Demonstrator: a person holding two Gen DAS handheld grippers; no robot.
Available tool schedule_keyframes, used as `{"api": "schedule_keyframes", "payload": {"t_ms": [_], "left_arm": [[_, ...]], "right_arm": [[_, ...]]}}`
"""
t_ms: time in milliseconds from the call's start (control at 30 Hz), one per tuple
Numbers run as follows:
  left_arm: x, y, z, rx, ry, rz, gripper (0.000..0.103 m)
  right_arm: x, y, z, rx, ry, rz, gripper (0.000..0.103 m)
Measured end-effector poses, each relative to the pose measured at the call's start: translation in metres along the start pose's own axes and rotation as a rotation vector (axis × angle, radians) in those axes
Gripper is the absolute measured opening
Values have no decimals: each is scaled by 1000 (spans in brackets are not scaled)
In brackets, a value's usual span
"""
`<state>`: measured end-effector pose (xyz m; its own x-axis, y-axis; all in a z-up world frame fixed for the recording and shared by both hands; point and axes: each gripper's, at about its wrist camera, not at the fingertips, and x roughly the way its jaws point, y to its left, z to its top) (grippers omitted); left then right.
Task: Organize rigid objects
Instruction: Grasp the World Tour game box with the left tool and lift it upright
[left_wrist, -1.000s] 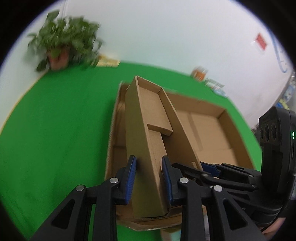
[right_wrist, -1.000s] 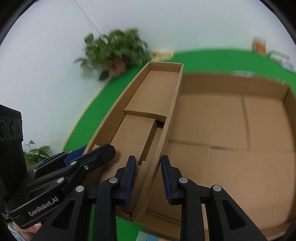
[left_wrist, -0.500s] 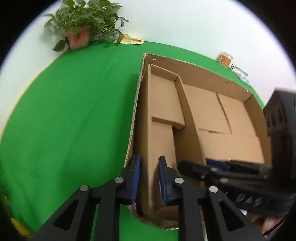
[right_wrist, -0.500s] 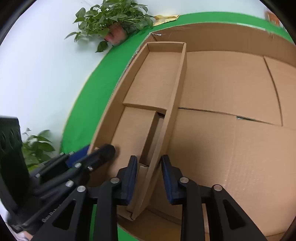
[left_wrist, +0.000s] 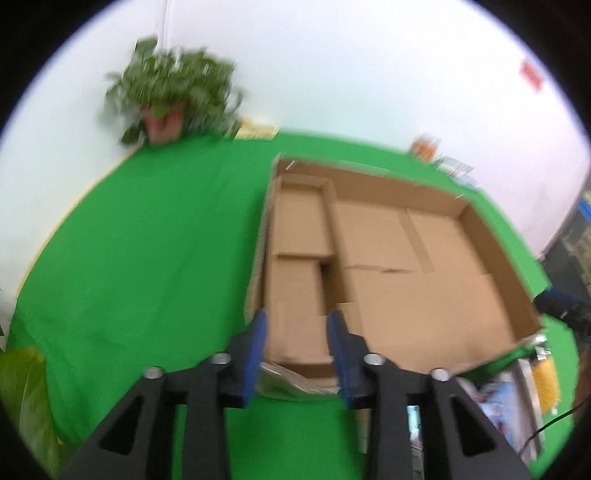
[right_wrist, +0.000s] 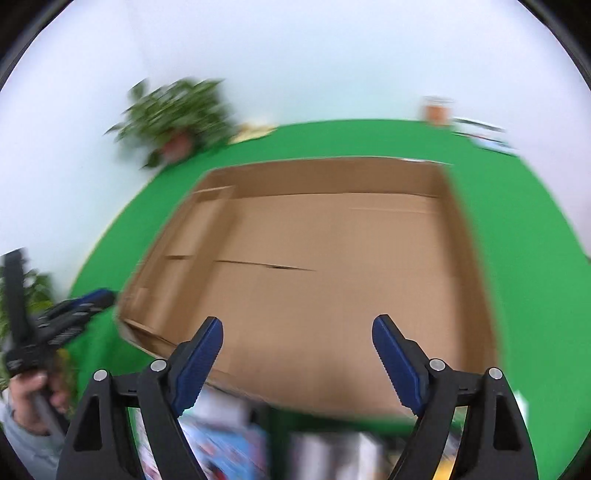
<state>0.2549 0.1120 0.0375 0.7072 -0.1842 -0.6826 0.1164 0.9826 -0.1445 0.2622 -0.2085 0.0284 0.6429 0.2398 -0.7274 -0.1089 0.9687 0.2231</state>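
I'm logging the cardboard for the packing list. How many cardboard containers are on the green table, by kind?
Large shallow cardboard box: 1
Narrow cardboard tray inside it, along its left wall: 1
Total: 2

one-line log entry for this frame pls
left gripper: open, empty | right gripper: open, empty | narrow box: inside big box, left side
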Motion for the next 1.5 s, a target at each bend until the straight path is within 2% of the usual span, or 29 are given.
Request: {"api": "schedule_keyframes", "payload": {"t_ms": [33,100,133,200,267,333,367,467,500,533,567,600,633,667,700,733,800,867,967,1033,1167,1300,1400,1500], "left_arm": [[-12,-8,-3,5,-31,-16,85],[-46,-25,-16,31,-135,-49,99],[-58,-33,-22,53,-165,-65,100],[-74,-49,-33,99,-163,-89,100],[-87,-63,-45,150,-157,-62,100],[-96,-72,-55,142,-180,-5,100],[-99,-74,-59,127,-180,-4,100],[-109,-79,-75,79,-189,-58,98],[-110,-80,-80,78,-177,-86,77],[-109,-81,-86,83,-132,-125,36],[-104,-82,-90,78,-54,-179,23],[-99,-81,-93,60,0,-213,20],[-93,-78,-97,30,46,-248,30],[-88,-76,-101,15,83,-260,42],[-80,-74,-106,-2,135,-254,81],[-70,-71,-111,-30,195,-231,94],[-58,-67,-119,-77,252,-249,94],[-39,-61,-126,-131,324,-310,94],[-13,-51,-132,-222,391,-342,94],[0,-50,-132,-232,425,-347,92],[7,-59,-129,-181,441,-327,92],[9,-58,-134,-151,450,-293,90],[15,-51,-136,-190,470,-337,87],[19,-51,-140,-204,482,-367,87]], "right_arm": [[-14,-6,-10,5,-18,18,92],[-38,-5,-33,-14,-56,49,103],[-47,2,-41,-30,-80,63,103],[-68,16,-59,-82,-118,82,102],[-82,24,-78,-117,-122,76,102],[-91,31,-94,-136,-126,39,102],[-98,32,-106,-140,-129,26,102],[-106,39,-125,-174,-131,51,102],[-111,42,-133,-196,-127,68,102],[-113,40,-138,-210,-125,83,102],[-118,41,-147,-223,-120,124,102],[-121,41,-153,-227,-111,166,102],[-125,43,-163,-235,-70,246,102],[-123,45,-167,-248,-38,288,102],[-122,49,-174,-269,-7,318,102],[-120,53,-181,-295,17,324,102],[-113,62,-194,-335,62,319,102],[-101,68,-201,-327,109,316,102],[-83,71,-206,-319,150,242,102],[-72,70,-205,-309,186,217,102],[-52,79,-207,-328,256,200,103],[-44,84,-214,-291,301,250,103],[-43,86,-218,-278,306,225,103],[-37,89,-225,-289,314,165,103]]}}
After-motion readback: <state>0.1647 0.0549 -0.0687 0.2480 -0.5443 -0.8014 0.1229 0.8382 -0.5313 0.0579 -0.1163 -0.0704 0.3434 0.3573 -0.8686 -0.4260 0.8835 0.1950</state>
